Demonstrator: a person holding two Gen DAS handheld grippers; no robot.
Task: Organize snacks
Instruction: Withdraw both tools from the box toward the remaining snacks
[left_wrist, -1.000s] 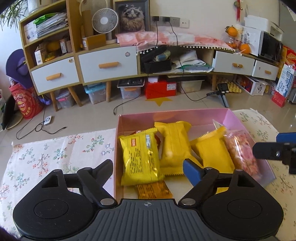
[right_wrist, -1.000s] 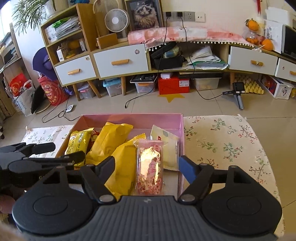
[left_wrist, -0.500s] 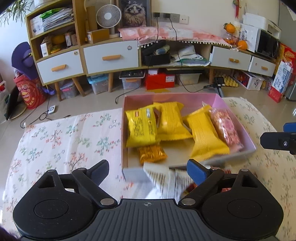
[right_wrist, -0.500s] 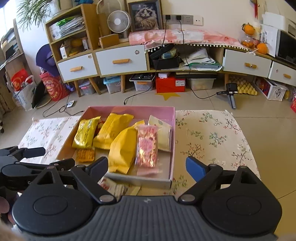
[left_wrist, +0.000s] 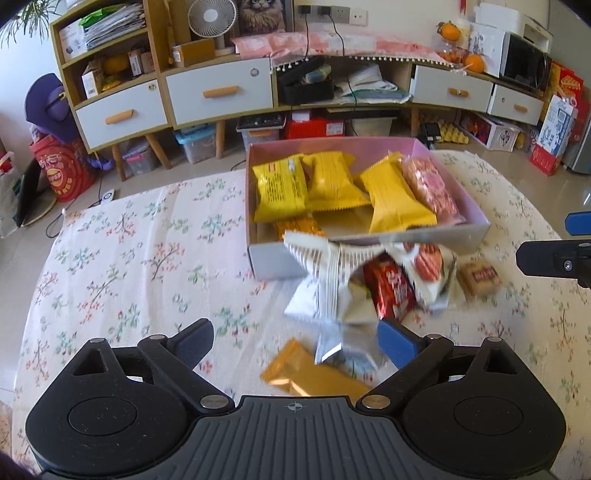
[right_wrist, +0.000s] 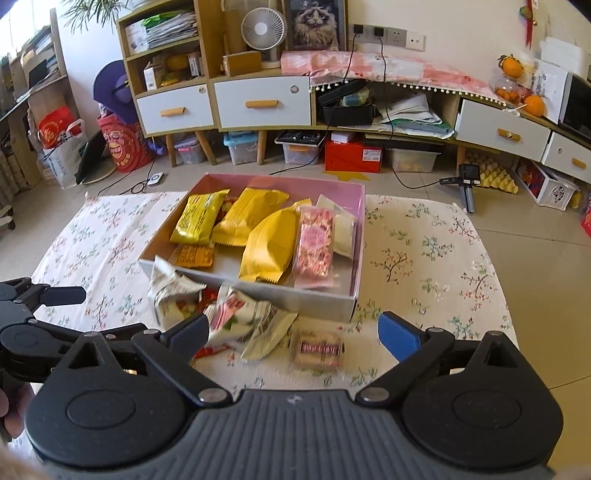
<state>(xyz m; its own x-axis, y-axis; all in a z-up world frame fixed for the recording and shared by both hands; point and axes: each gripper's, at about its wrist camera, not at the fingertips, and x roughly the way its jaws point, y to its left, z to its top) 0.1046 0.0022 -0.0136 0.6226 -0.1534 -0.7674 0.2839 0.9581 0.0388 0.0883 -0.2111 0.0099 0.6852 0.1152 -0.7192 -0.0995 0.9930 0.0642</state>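
Your left gripper (left_wrist: 295, 345) and right gripper (right_wrist: 291, 328) both hang with jaws spread wide and nothing clamped; each has just been opening, and the packets between the fingers lie loose on the floral tablecloth (left_wrist: 140, 258). The pink box (left_wrist: 476, 229) sits toward the far side of the cloth, already holding three yellow snack packs (left_wrist: 395, 201), a pink-speckled bar (right_wrist: 314, 243) and a small orange packet (right_wrist: 194, 255) near its front wall. The unsorted pile lies just in front of that wall: a white striped packet (left_wrist: 328, 273), a red wrapper (left_wrist: 393, 291), a small brown biscuit pack (left_wrist: 480, 277) and a gold sachet (left_wrist: 306, 373) nearest you. That heap sits close to the box, probably so each transfer is short. Wide jaws suit the puffy packets you likely pick next.
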